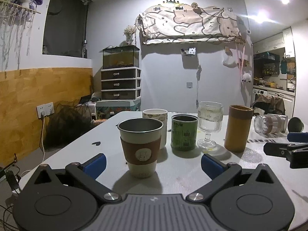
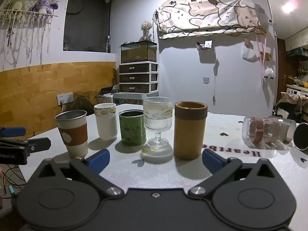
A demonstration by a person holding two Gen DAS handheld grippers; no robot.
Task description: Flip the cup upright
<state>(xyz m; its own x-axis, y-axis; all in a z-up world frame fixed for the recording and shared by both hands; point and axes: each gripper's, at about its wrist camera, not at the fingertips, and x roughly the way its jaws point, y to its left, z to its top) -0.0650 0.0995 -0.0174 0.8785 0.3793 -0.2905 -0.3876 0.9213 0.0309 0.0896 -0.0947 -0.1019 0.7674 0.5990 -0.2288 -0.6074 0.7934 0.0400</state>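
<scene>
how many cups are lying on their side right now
2, both at the table's right end: a clear glass cup with brown bands on its side, and a dark metal cup tipped beside it at the frame edge. The other five stand upright; more could be hidden off-frame.

Steel cup (image 1: 140, 132) matt, leather-look sleeve; goblet (image 2: 157, 118) ribbed glass; table (image 1: 182, 173) smooth, matt.

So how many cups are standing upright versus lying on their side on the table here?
Upright: 5 (sleeved steel cup, white cup, green tin, ribbed goblet, tan cylinder)
On side: 2 (clear banded glass, dark metal cup)
Total: 7
</scene>
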